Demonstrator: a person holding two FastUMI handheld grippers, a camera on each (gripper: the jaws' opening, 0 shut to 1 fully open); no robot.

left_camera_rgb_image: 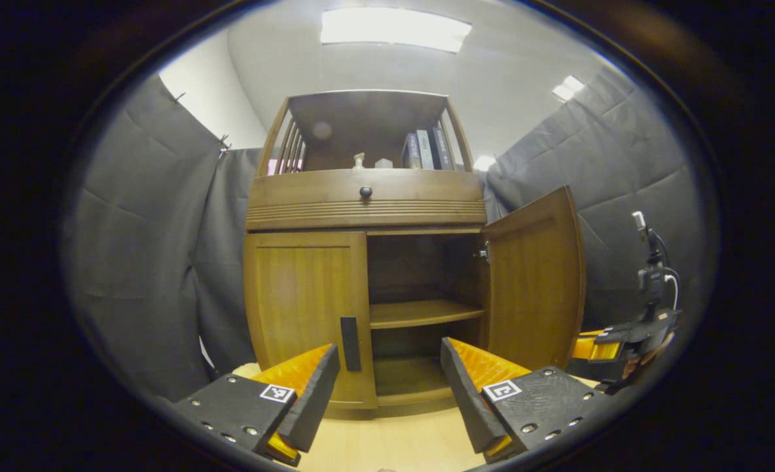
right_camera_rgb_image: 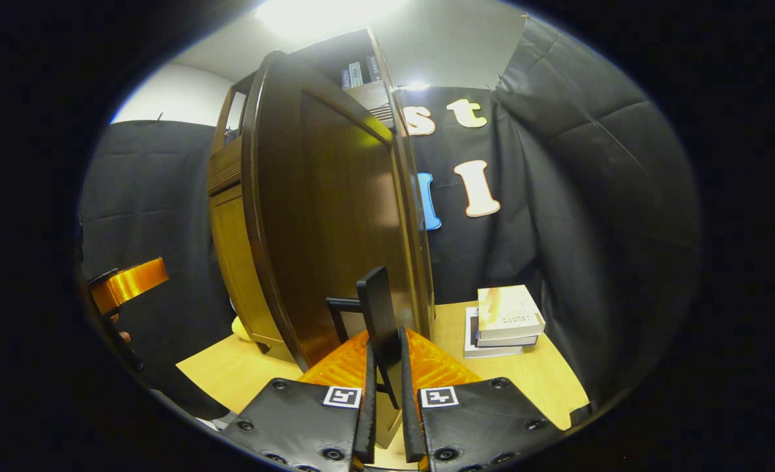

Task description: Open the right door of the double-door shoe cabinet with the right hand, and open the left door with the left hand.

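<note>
- Two doors front the shoe cabinet [left_camera_rgb_image: 364, 196], and they stand differently: the right door [left_camera_rgb_image: 535, 282] is swung out wide on its hinge, the left door [left_camera_rgb_image: 305, 308] lies flush and closed.
- In the left gripper view the left gripper [left_camera_rgb_image: 391, 387] is released — its fingers are spread wide, with nothing between them. Straight ahead of the gap sits the closed left door's inner edge with its handle [left_camera_rgb_image: 350, 343], a dark bar with its long axis upright, just beyond the left finger's tip and apart from it.
- Past the right finger the open compartment shows a shelf [left_camera_rgb_image: 423, 312] running level across it.
- Above the gripper, a drawer front with a round knob [left_camera_rgb_image: 365, 192]; higher still, an open top shelf with a few upright books [left_camera_rgb_image: 425, 149], whose spine writing is too small to read.
- Far to the right of the left gripper, beside the open door's edge, the right gripper [left_camera_rgb_image: 607, 351] shows.
- In the right gripper view the right gripper [right_camera_rgb_image: 387, 393] is clenched on the right door's handle [right_camera_rgb_image: 377, 314] — both fingers press the upright dark bar from either side. The door panel [right_camera_rgb_image: 335, 216] rises tall directly ahead, its long axis vertical, seen nearly edge-on.
- To the right of this gripper, on the pale tabletop [right_camera_rgb_image: 545, 380], lies a flat stack of books [right_camera_rgb_image: 502, 321]; the cover print is illegible.
- Each finger carries a small square black-and-white marker [right_camera_rgb_image: 342, 396].
</note>
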